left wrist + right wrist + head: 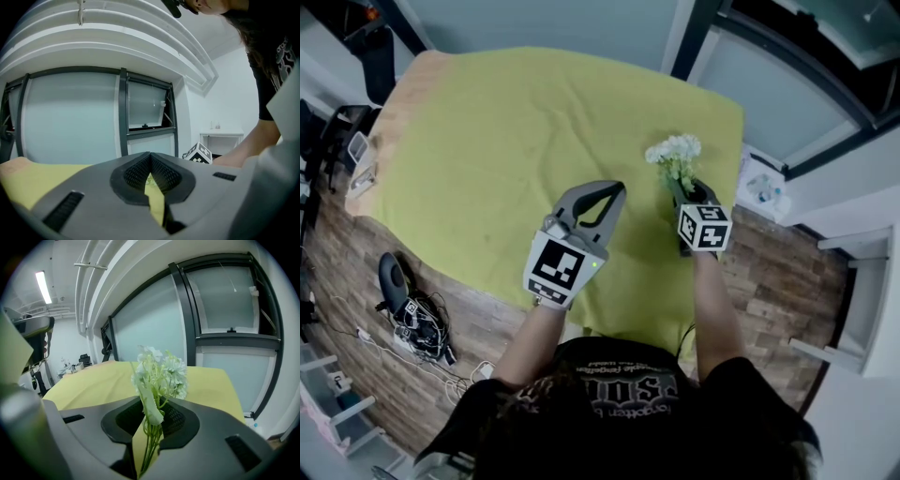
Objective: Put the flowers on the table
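A small bunch of white flowers [675, 155] on green stems stands upright over the right side of the table with the yellow-green cloth [534, 122], near its right edge. My right gripper [695, 191] is around the stems from below. In the right gripper view the flowers [161, 373] rise between the jaws. The stems lie against the right pad, and a strip of cloth shows between them and the left pad, so the right gripper [151, 401] is slightly open. My left gripper [615, 187] hovers over the cloth to the left, shut and empty [150, 157].
The table's near edge lies just below both grippers, and its right edge just past the flowers. Cables and devices [417, 319] lie on the brick-pattern floor at the left. White furniture [862, 300] stands at the right. Dark-framed windows [225, 333] are behind the table.
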